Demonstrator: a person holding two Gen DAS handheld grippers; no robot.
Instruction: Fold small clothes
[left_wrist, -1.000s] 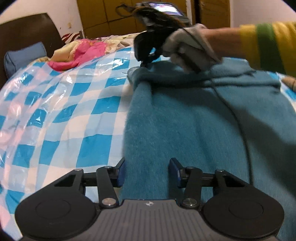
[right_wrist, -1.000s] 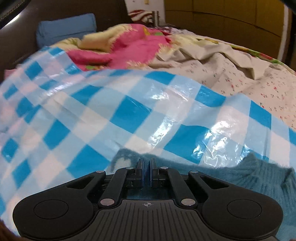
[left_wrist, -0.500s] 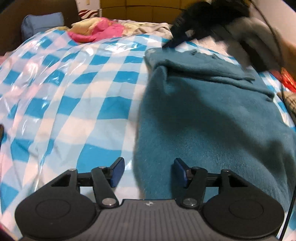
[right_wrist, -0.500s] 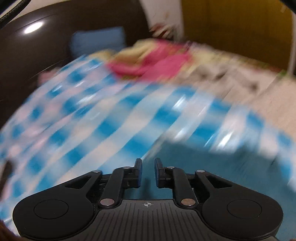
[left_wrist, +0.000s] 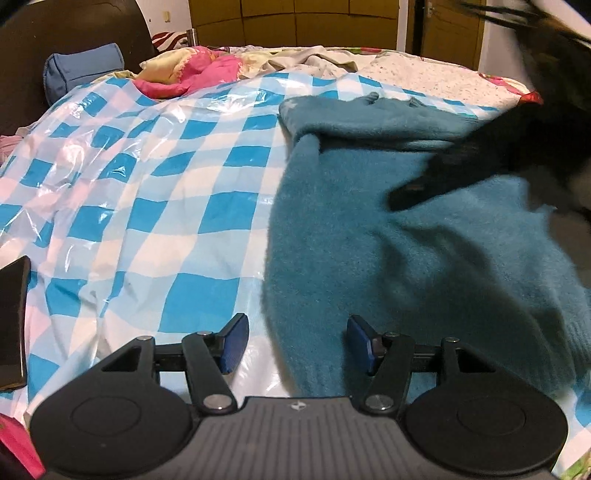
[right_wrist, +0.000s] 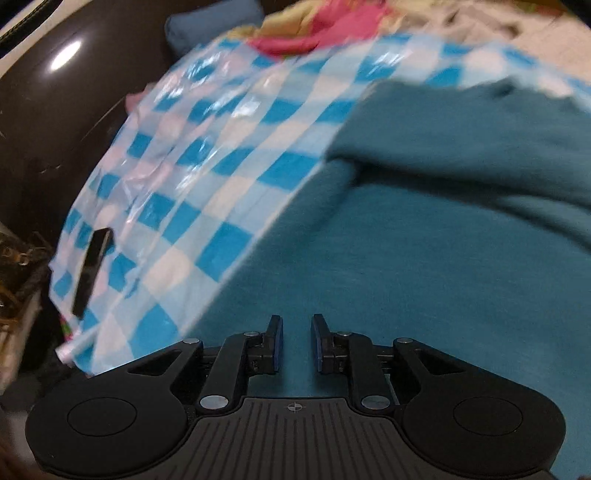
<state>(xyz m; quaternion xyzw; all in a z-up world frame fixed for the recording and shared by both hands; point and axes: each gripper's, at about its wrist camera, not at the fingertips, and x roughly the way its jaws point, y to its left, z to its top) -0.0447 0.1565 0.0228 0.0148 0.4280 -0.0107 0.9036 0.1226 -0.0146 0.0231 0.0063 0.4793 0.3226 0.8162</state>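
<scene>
A teal knitted sweater (left_wrist: 399, 251) lies spread on a blue-and-white checked plastic sheet (left_wrist: 155, 192) over the bed, its far end folded into a thick roll. My left gripper (left_wrist: 297, 343) is open and low at the near edge. The sweater's left border runs between its blue pads without being pressed. My right gripper (right_wrist: 297, 341) hovers over the middle of the sweater (right_wrist: 424, 258). Its jaws are opening and stand a small gap apart with nothing between them. In the left wrist view the right gripper (left_wrist: 406, 192) is a dark blur above the sweater's right side.
A flat black slab (left_wrist: 13, 321) lies at the sheet's left edge (right_wrist: 90, 271). A pink and yellow heap of cloth (left_wrist: 192, 72), a blue pillow (left_wrist: 81, 70) and a flowered bedsheet (left_wrist: 424, 74) lie beyond the sheet. A dark headboard (right_wrist: 55, 122) stands on the left.
The right gripper let go of the sweater's far corner, parted its jaws and swept back over the sweater's middle. The left gripper opened wider and drew back along the near edge.
</scene>
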